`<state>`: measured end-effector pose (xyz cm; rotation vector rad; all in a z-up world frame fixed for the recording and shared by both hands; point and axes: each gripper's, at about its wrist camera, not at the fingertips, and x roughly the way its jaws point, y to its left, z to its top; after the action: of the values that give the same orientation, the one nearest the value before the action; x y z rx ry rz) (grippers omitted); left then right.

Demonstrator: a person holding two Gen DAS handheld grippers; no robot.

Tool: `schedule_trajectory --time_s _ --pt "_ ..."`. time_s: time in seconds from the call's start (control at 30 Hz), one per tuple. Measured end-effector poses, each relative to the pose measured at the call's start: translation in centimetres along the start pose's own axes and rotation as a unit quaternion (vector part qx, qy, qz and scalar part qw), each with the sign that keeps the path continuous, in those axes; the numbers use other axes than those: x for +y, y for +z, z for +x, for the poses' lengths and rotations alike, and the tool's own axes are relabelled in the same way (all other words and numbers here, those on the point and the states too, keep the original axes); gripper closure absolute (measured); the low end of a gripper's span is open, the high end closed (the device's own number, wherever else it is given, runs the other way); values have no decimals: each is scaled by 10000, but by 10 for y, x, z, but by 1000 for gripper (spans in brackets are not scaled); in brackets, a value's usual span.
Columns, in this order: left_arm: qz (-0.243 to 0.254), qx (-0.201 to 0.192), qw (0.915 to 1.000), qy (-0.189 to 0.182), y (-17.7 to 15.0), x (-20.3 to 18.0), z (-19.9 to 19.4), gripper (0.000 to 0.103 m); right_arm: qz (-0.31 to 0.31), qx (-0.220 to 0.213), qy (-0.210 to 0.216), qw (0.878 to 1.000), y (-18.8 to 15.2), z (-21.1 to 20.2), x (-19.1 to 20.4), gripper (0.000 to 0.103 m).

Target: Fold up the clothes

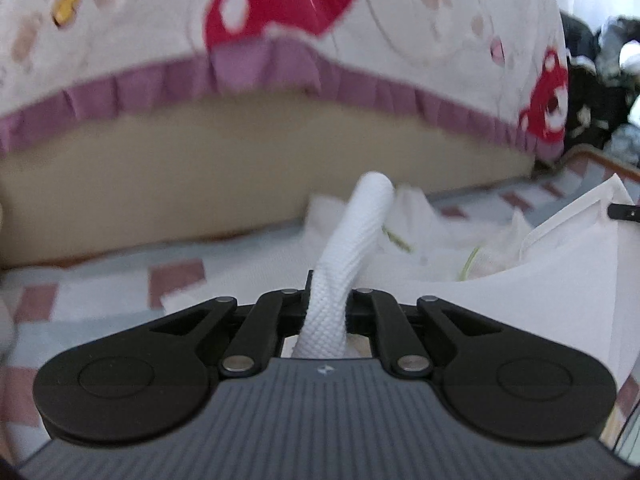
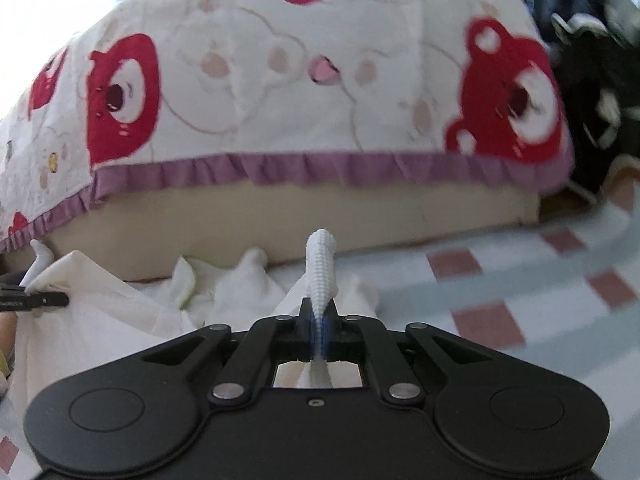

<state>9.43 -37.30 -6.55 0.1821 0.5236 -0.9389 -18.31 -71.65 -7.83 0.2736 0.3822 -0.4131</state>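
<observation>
A white garment point(image 1: 540, 264) hangs stretched between my two grippers above a checked sheet. My left gripper point(image 1: 326, 304) is shut on a white knitted edge point(image 1: 360, 232) of the garment, which sticks up between the jaws. My right gripper point(image 2: 319, 328) is shut on another knitted white edge point(image 2: 320, 268). The garment's loose folds point(image 2: 132, 320) hang to the left in the right wrist view. The right gripper's tip point(image 1: 624, 212) shows at the right edge of the left wrist view. The left gripper's tip point(image 2: 36, 300) shows at the left edge of the right wrist view.
A white quilt with red bears and a purple frill point(image 1: 400, 40) point(image 2: 300, 100) covers a beige mattress point(image 1: 200, 176) point(image 2: 280, 224) straight ahead. A checked pale blue and red sheet point(image 2: 520, 300) point(image 1: 100, 292) lies below. Dark clothes point(image 2: 592, 80) are piled at the far right.
</observation>
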Motion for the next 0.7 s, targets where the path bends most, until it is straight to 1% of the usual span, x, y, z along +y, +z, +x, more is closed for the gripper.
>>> schedule_trajectory --time_s 0.1,0.17,0.23,0.3,0.33,0.37,0.4,0.43,0.47,0.5,0.53,0.57,0.6,0.63,0.7 --pt "-153 -467 9987 127 18 20 -14 98 -397 -170 123 9990 37 11 11 98" --pt "-283 -583 9974 302 25 36 -9 98 -579 -297 237 9976 62 25 17 98" --pt "-405 -533 9966 471 26 51 8 98 -641 -346 312 9969 78 48 19 98" --pt "-477 -227 9960 716 18 64 37 95 -586 -314 313 9973 83 81 14 98" --pt "-512 -74 9951 838 15 70 52 89 -417 -164 181 9988 79 100 7 97" --pt "-535 124 9939 959 9 75 65 75 -185 97 -73 9998 71 120 -1 89" --pt "-541 379 9920 1079 1 78 73 73 47 359 -328 9988 64 140 -9 68" --pt "-546 634 9893 1199 -6 81 82 74 225 691 -733 9947 55 157 -15 65" --pt "-551 888 9858 1317 -14 84 91 73 424 917 -1063 9892 44 161 -19 65" --pt "-565 1038 9844 1306 -20 85 92 72 699 963 -1169 9860 33 156 -23 65" --pt "-592 1053 9862 1131 -24 84 85 69 974 1009 -1274 9819 22 151 -28 65" --pt "-619 1068 9877 956 -28 84 78 63 1276 995 -1193 9796 13 142 -33 65" --pt "-626 1094 9885 837 -30 82 70 60 1597 950 -956 9779 4 128 -37 64" --pt "-610 1134 9885 791 -30 78 62 55 1854 927 -812 9749 -5 113 -41 64" --pt "-580 1262 9880 672 -28 71 47 54 2000 905 -641 9735 -18 82 -42 64"
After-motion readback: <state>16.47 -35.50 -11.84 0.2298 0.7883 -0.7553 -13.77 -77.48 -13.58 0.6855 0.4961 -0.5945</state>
